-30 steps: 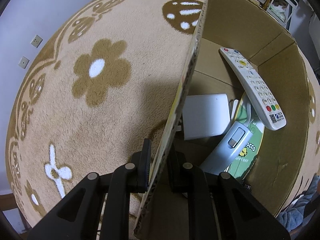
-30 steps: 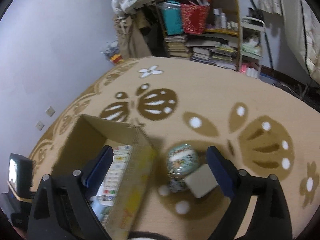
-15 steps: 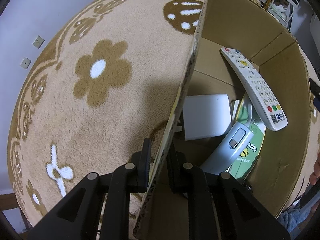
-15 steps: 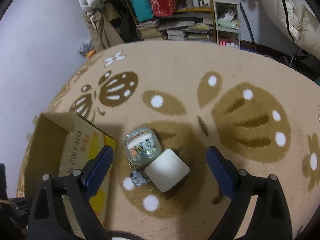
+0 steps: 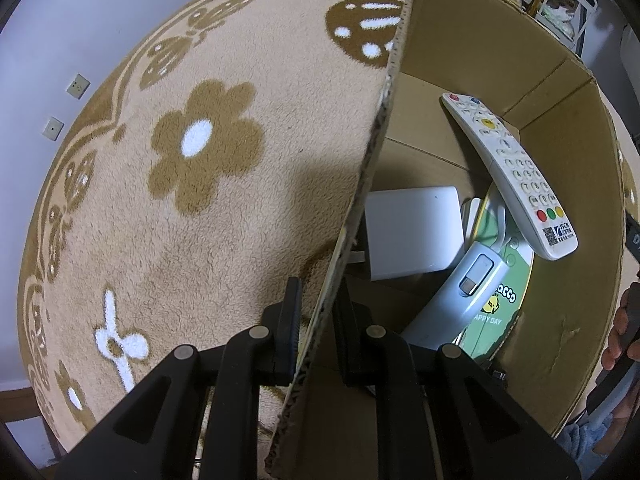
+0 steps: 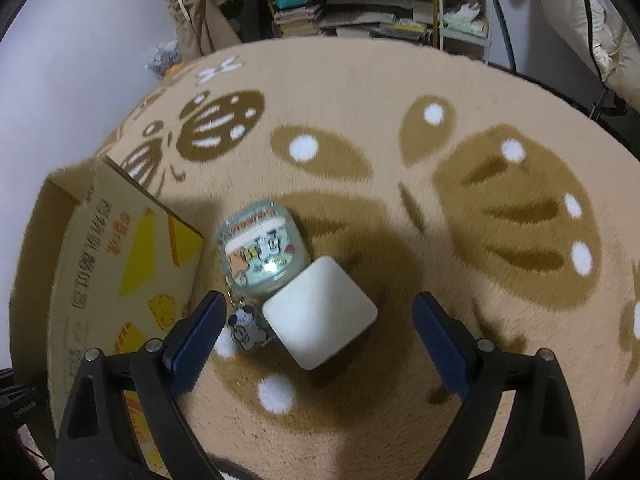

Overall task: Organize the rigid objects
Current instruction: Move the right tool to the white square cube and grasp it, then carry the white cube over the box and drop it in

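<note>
Your left gripper [image 5: 318, 320] is clamped on the near wall of the cardboard box [image 5: 472, 40], one pad outside and one inside, pointing almost straight down. Your right gripper [image 6: 320, 334] stands wide and empty above the white square block [image 6: 320, 312], which lies on the carpet [image 6: 400, 80] just beside the box and touches a printed round tin [image 6: 262, 250]. A small cartoon keychain charm [image 6: 244, 326] lies against the block's left side.

Watch three things. The block sits cornerwise to your pads, so closing on its corners could make it twist or squirt out on the soft pile. Your left-hand pad comes down right by the charm and the tin, so you may pinch the charm or knock the tin away. And if you pull with the left hand, the thin box wall can bend or tip the box, disturbing the white remote control [image 5: 512, 172], the white flat box [image 5: 412, 232] and the pale grey handheld device [image 5: 460, 292] inside.

The right wrist view is blurred, so the tin's print and the charm's link are unreadable. The box floor under your left gripper is hidden, as is most of the green "Happy Day" card [image 5: 496, 312]. A hand [image 5: 618, 328] is cut off at the left view's right edge.
</note>
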